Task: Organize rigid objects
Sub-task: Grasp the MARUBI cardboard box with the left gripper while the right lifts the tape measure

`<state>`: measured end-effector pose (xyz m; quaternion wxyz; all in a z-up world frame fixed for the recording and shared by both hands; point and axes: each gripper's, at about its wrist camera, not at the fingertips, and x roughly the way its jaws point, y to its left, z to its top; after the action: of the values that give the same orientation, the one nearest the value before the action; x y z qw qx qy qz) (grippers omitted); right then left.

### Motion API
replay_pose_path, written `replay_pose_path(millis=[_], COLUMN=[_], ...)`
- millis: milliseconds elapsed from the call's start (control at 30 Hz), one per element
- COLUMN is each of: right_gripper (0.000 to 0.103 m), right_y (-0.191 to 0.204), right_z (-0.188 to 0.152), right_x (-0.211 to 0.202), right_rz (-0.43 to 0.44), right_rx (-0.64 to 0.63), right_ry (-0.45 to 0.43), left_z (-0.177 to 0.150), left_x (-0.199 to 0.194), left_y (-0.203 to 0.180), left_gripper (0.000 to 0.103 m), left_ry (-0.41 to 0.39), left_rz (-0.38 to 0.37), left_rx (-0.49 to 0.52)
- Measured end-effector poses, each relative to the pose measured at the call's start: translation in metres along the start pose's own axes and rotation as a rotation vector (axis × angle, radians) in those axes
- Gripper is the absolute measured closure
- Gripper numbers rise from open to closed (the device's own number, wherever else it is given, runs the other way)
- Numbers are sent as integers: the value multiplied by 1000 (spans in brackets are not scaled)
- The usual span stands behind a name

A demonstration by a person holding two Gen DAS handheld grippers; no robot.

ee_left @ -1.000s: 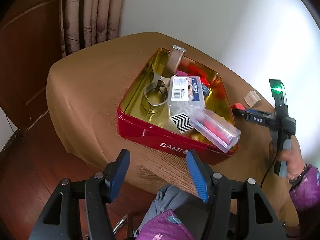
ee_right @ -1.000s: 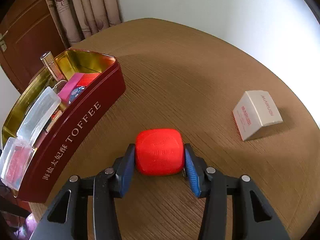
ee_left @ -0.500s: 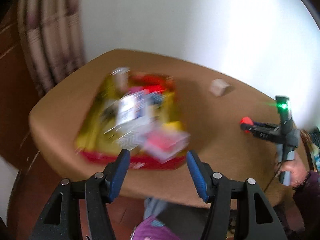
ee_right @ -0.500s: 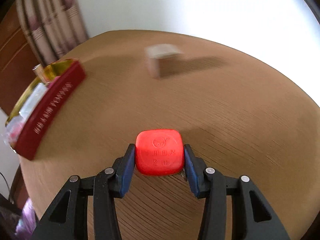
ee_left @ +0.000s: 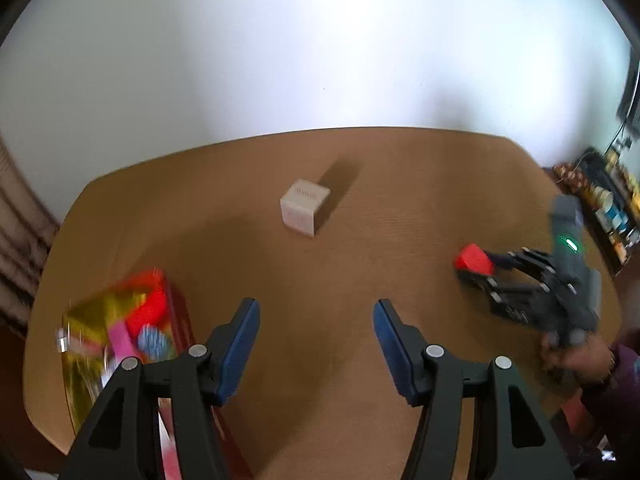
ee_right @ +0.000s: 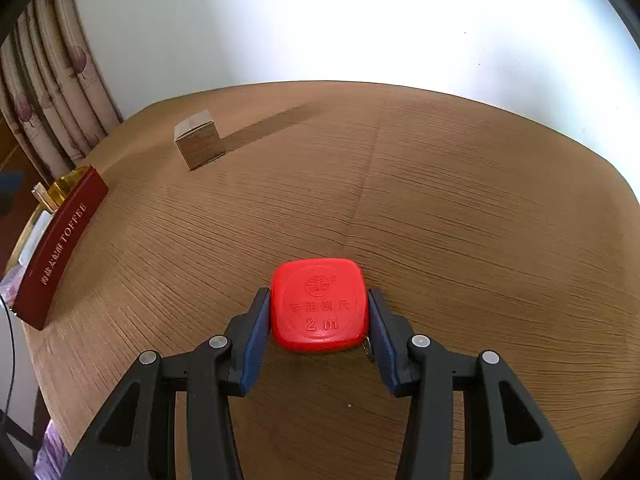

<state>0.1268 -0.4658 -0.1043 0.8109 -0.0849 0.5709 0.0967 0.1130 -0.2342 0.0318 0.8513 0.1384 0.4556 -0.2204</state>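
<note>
Right wrist view, nearest first: the right gripper (ee_right: 319,312) is clamped on a red tape measure (ee_right: 319,304), its two blue pads pressed against the case's left and right sides. The case is a rounded square with raised characters and "2 m" moulded on its face, and a small metal tab shows at its lower right corner. Beneath it lies the round wooden table (ee_right: 460,216), its grain running in fine lines. Farther out and left of the tape measure, at the table's left edge, stands the red tin (ee_right: 60,248) with "TOFFEE" in gold letters on its side and a gold inner wall; what lies in it is mostly hidden from here. Beyond the tin, well apart from the tape measure, a small cardboard box (ee_right: 199,145) sits on the table and throws a long shadow. Patterned curtains (ee_right: 52,92) hang behind the table's left edge, against a white wall.

Left wrist view, again from near to far: the left gripper (ee_left: 316,322) has its jaws spread wide with only bare table between them. The tin (ee_left: 120,332), blurred, lies at the lower left with pink, blue and red things inside. The tape measure (ee_left: 472,258) is far to the right in the other gripper, which a hand (ee_left: 576,354) holds. The small box (ee_left: 305,207) stands beyond, near the table's middle.
</note>
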Motion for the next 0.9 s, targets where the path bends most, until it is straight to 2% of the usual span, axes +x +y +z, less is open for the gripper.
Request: replay_pose_path(millis=[100,233,300,400,533,567,700,900], right_gripper=[59,59,59,59,59,59,58,58], right_y=[12,6,4,-1,-12,-13,-13,-15], right_z=[3,2,1,2,1,1,3,2], right_x=[3,-3,-5,-6,-8,-8,-7,-8], right_rz=[29,72,92,124,165,176,197,205], right_rx=[7,30,39,63,101,108,117,120], right_ry=[-6,-22,-24,-28,-27,-25,-24,-16], left_z=[29,61,73,85,95,96,99,103], left_x=[26,59,78,107,138,144,164,185], left_y=[5,-8,-11,-5,2,4,10,1], left_gripper=[42,42,42,42,42,42,42,42], left_ry=[4,15,40,118,188,194,223,258], left_rz=[20,40,18,-25,-39,-21,-42,-42], left_rx=[39,172,216,215,212,213,204,261])
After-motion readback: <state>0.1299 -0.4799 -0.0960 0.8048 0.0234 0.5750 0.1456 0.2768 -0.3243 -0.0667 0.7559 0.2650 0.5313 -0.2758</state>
